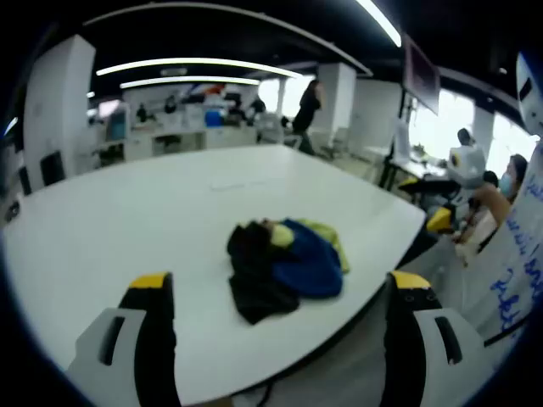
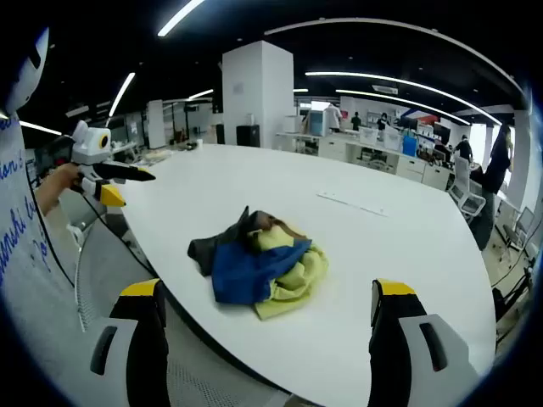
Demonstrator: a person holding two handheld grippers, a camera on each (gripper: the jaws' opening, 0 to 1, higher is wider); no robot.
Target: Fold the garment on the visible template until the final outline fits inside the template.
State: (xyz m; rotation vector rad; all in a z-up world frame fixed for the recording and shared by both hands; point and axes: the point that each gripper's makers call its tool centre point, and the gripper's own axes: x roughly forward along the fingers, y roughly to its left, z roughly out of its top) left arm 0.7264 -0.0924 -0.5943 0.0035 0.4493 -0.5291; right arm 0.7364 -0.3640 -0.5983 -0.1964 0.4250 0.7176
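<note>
- While both tools hang spread and empty, the crumpled blue, yellow and black fabric garment (image 1: 287, 264) (image 2: 257, 263) lies bunched near the white round-cornered table's (image 1: 127, 220) (image 2: 407, 254) edge.
- Left gripper (image 1: 280, 292) and right gripper (image 2: 265, 298) sit apart from it.

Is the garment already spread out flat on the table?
No, the garment lies crumpled in a black, blue and yellow heap on the white table.

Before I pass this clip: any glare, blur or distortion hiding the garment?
Left gripper view: garment sharp, fisheye bends the table edge, ceiling strip lights bright. Right gripper view: garment evenly lit, soft shadow beneath, windows behind blown out, left gripper slightly soft.
</note>
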